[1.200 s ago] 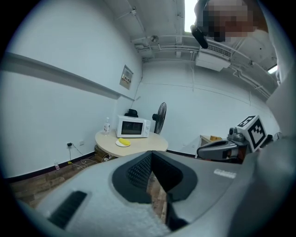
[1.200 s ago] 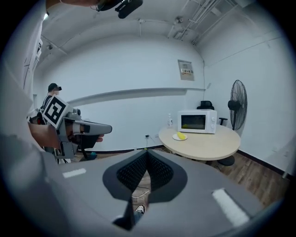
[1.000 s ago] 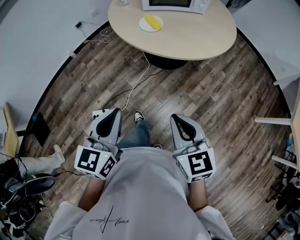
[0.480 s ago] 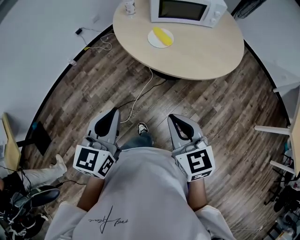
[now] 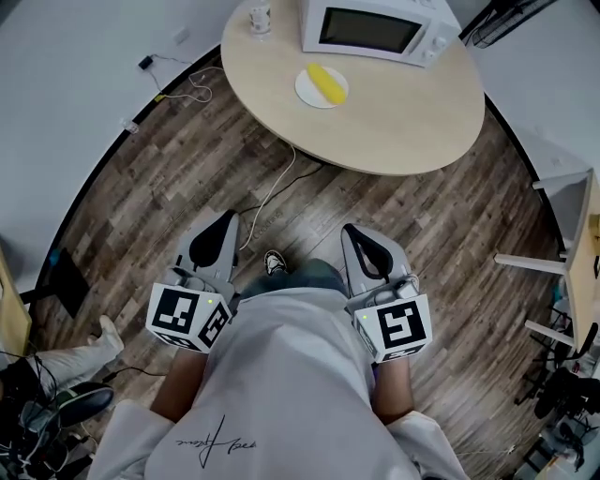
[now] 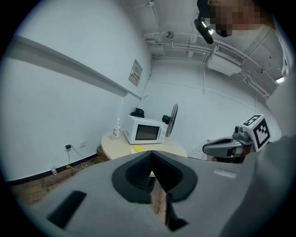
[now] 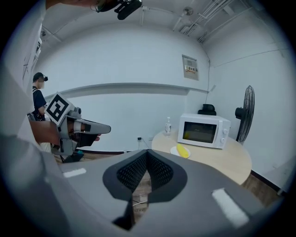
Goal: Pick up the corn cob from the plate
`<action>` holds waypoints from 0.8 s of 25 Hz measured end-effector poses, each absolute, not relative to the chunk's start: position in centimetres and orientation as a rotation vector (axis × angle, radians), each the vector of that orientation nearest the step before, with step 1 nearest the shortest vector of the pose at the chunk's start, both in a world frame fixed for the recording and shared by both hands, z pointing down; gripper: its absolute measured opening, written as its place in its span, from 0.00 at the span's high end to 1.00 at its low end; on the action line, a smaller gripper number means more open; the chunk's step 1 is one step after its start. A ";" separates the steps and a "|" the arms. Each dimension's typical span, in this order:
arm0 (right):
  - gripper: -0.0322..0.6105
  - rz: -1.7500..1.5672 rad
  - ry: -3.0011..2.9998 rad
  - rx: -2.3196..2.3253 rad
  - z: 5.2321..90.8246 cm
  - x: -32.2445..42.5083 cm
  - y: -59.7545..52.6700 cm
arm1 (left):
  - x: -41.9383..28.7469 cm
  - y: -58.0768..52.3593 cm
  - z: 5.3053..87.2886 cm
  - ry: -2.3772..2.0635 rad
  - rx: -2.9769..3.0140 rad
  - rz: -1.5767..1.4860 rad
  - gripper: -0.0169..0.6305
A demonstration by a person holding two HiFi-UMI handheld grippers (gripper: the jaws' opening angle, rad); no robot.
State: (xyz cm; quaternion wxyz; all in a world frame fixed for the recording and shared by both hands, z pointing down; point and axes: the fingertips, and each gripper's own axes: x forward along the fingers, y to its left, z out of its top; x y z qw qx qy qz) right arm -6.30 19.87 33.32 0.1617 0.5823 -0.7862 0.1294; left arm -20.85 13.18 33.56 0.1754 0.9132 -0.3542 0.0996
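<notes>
corn cob (image 5: 327, 82) on plate (image 5: 305, 92), well beyond right hand-held gripper (image 5: 356, 234)

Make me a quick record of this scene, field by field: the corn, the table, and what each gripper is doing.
corn cob: yellow, lying on the plate, untouched
plate: white, on the round table, in front of the microwave
table: also holds the microwave and a small bottle
left gripper: jaws together, nothing between them, over the wood floor, short of the table
right gripper: jaws together, empty, also short of the table
task stage: corn not yet picked up
</notes>
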 end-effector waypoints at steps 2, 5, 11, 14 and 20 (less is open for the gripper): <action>0.93 0.375 -2.235 1.676 33.5 -5.9 19.3 | -20.7 12.7 34.0 -0.994 2.580 0.289 0.98; 0.93 0.411 -2.245 1.680 34.1 -5.4 18.6 | -20.2 12.0 35.0 -0.977 2.563 0.311 0.98; 0.94 0.407 -2.252 1.672 34.8 -3.6 15.6 | -18.0 9.5 35.7 -0.966 2.556 0.336 0.99; 0.94 0.405 -2.279 1.672 34.5 -2.1 13.2 | -16.7 7.5 35.5 -0.989 2.552 0.329 0.99; 0.93 0.424 -2.348 1.646 33.9 1.0 7.8 | -13.3 3.0 34.5 -1.012 2.570 0.320 0.99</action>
